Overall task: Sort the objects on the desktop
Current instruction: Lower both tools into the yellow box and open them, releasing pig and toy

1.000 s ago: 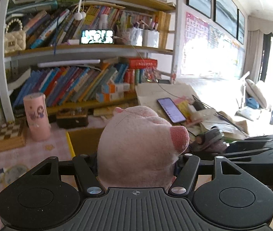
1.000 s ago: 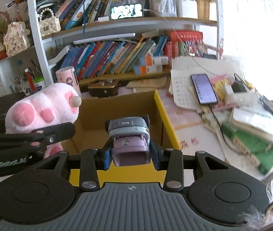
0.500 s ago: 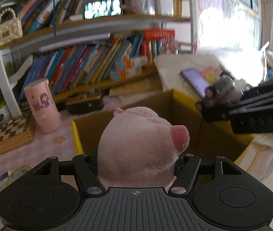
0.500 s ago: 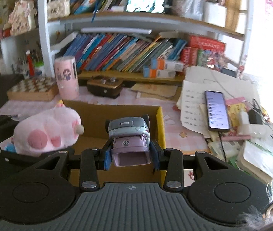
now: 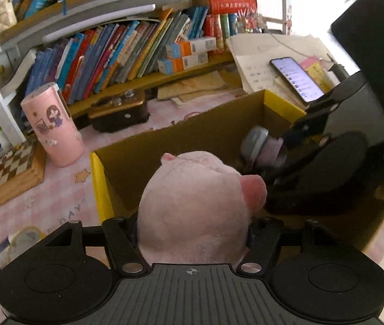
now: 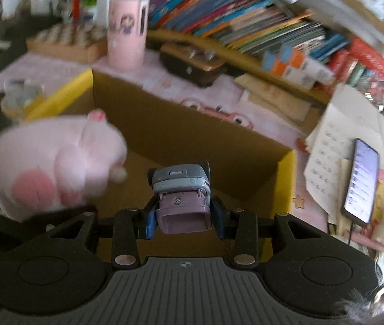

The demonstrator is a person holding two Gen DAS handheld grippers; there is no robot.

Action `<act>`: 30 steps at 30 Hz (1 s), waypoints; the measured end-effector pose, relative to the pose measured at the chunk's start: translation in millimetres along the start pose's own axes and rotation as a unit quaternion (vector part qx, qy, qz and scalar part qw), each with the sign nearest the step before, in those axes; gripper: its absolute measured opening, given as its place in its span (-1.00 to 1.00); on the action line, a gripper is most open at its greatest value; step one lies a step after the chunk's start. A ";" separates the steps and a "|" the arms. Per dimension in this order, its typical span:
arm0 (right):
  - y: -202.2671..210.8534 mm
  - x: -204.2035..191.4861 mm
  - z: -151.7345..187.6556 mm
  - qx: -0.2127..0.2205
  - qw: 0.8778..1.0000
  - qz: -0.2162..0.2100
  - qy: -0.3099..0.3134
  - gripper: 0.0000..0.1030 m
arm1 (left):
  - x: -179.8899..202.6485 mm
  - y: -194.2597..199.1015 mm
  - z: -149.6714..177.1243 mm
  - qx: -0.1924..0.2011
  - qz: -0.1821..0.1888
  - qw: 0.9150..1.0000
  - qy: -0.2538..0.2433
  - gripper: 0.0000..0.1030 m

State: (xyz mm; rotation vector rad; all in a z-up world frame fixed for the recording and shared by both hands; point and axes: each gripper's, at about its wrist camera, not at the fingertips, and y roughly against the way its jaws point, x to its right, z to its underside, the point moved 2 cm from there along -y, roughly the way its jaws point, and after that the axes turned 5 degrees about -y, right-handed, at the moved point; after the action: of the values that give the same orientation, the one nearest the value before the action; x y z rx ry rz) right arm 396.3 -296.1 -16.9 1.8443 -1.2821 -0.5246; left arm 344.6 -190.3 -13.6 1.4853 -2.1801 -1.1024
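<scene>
Both our grippers hang over the open brown cardboard box with yellow flap edges point(image 5: 192, 132) on the pink checked desk cloth point(image 5: 56, 197).

Across the top of both frames we see a crowded white bookshelf point(image 5: 126, 48); a tall pink cartoon canister point(image 5: 52, 127) stands left of the box. Our left gripper point(image 5: 192, 233) is closed around the soft pink plush pig point(image 5: 194, 205). Our right gripper point(image 6: 182, 219) is clamped on the small grey-and-lilac toy car point(image 6: 181, 195), which sits above the box's inside, right of the pig.
</scene>
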 end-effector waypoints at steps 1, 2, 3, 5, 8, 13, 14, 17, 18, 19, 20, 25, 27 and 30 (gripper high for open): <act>-6.7 0.7 -2.3 -0.013 1.000 -0.003 0.004 -0.28 | 0.9 -4.0 -1.9 -0.008 -0.001 1.000 -0.004 0.34; -13.2 2.2 -5.0 -0.025 1.000 -0.005 0.007 -0.28 | 2.0 -8.2 -3.0 -0.015 0.000 1.000 -0.007 0.34; -20.2 3.5 -6.9 -0.038 0.999 -0.006 0.010 -0.28 | 2.9 -13.1 -3.3 -0.025 0.003 1.000 -0.010 0.34; -31.7 6.1 -9.4 -0.057 0.998 -0.002 0.012 -0.28 | 4.2 -18.7 -2.8 -0.038 0.005 0.999 -0.013 0.38; -40.1 9.5 -10.8 -0.070 0.997 -0.006 0.009 -0.28 | 3.5 -18.0 -3.4 -0.037 0.010 0.999 -0.009 0.66; -36.7 15.2 -15.3 -0.058 0.998 -0.016 -0.023 -0.21 | -2.6 -0.8 -2.5 0.011 0.000 1.000 0.006 0.76; -32.6 16.1 -15.6 -0.052 0.998 -0.019 -0.032 -0.19 | -5.0 3.9 -1.6 0.020 0.000 1.000 0.013 0.76; -15.2 19.4 -18.1 -0.026 0.997 -0.030 -0.061 -0.08 | -11.3 18.5 -1.3 0.041 0.000 0.999 0.032 0.77; -6.4 20.7 -17.1 -0.017 0.997 -0.032 -0.074 -0.06 | -13.7 24.7 -1.4 0.050 0.000 0.998 0.038 0.77; 1.3 21.6 -16.1 -0.008 0.996 -0.033 -0.084 -0.06 | -16.1 32.6 -0.8 0.062 -0.001 0.997 0.047 0.77; 10.4 21.7 -14.4 0.002 0.995 -0.035 -0.093 -0.06 | -18.3 40.8 -0.1 0.073 -0.003 0.996 0.057 0.77; 52.7 17.7 2.3 0.048 0.993 -0.021 -0.109 -0.04 | -24.5 73.9 7.2 0.119 -0.005 0.989 0.086 0.77; 68.9 16.2 13.5 0.070 0.990 -0.009 -0.120 -0.03 | -25.7 85.3 11.3 0.134 -0.007 0.987 0.090 0.78; 91.1 11.7 31.0 0.094 0.985 0.003 -0.141 -0.03 | -28.8 98.6 18.9 0.151 -0.003 0.984 0.096 0.84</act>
State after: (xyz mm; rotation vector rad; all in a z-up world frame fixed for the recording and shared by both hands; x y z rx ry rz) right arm 326.5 -332.7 39.5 1.9708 -1.5714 -0.7007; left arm 279.5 -139.0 50.1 1.6427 -2.2784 -0.6182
